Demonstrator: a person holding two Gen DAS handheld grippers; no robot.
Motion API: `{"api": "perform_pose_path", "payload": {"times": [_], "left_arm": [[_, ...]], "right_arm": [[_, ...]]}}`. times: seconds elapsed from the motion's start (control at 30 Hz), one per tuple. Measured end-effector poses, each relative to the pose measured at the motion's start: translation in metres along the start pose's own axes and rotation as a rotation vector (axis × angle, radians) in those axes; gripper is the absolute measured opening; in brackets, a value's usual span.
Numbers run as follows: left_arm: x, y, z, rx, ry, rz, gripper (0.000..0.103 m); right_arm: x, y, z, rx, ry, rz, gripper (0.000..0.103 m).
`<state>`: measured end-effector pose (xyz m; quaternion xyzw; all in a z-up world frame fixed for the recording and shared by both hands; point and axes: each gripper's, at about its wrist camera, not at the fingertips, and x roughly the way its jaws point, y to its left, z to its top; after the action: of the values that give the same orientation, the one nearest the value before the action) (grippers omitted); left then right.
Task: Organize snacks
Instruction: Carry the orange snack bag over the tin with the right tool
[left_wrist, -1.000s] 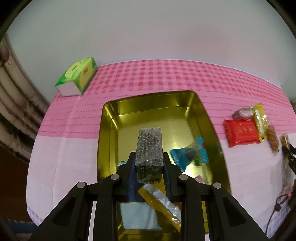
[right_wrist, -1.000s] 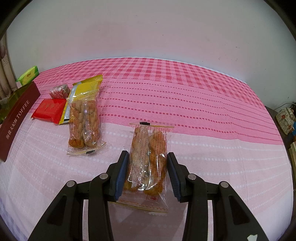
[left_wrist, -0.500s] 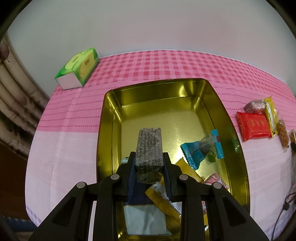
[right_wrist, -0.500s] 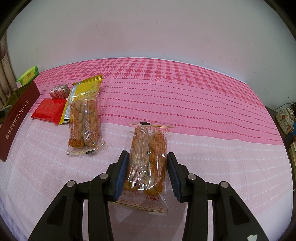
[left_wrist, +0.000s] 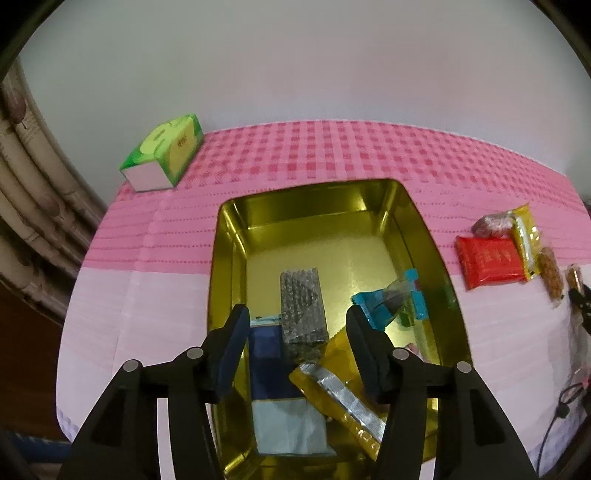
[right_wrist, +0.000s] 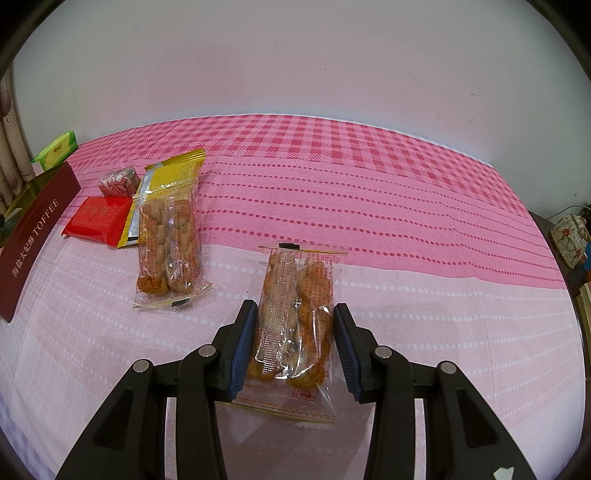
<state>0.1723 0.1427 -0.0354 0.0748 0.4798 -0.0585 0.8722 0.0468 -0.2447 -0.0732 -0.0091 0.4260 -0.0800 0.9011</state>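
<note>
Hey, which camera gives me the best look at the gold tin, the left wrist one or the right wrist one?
The left wrist view. It looks down into the open gold tin, showing the whole rim, the inner walls and the snacks lying inside. The right wrist view catches only a corner of the gold tin at the far left edge, mostly hidden behind its dark red lid.

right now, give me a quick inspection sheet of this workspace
surface: pink checked tablecloth over the table
job's things: gold tin holds a grey packet, teal packet, yellow packet and blue-and-white packet; red packet and two clear fried-twist packs outside it
clutter: green tissue box
grippers: left gripper opening, fingers clear of the grey packet; right gripper shut on a twist pack
cables: black cable at table edge
surroundings: plain wall, curtain
</note>
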Motion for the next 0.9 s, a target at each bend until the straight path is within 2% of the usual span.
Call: {"api": "perform_pose_path", "payload": {"times": [0.13, 0.3, 0.37, 0.63, 0.9], "left_arm": [[-0.017, 0.002, -0.004, 0.004, -0.038, 0.027, 0.057], [-0.039, 0.008, -0.017, 0.004, -0.078, 0.080, 0.067], [-0.045, 0.009, -0.025, 0.011, -0.093, 0.102, 0.067], [-0.051, 0.025, -0.050, -0.016, -0.086, 0.163, 0.069], [-0.051, 0.039, -0.065, -0.066, -0.088, 0.190, 0.079]], "right_arm": [[0.000, 0.000, 0.000, 0.000, 0.000, 0.000, 0.039], [0.000, 0.000, 0.000, 0.000, -0.001, 0.000, 0.038], [0.000, 0.000, 0.000, 0.000, 0.000, 0.001, 0.038], [-0.002, -0.002, 0.001, 0.022, 0.002, -0.003, 0.035], [-0.018, 0.008, 0.001, 0.003, -0.006, -0.047, 0.035]]}}
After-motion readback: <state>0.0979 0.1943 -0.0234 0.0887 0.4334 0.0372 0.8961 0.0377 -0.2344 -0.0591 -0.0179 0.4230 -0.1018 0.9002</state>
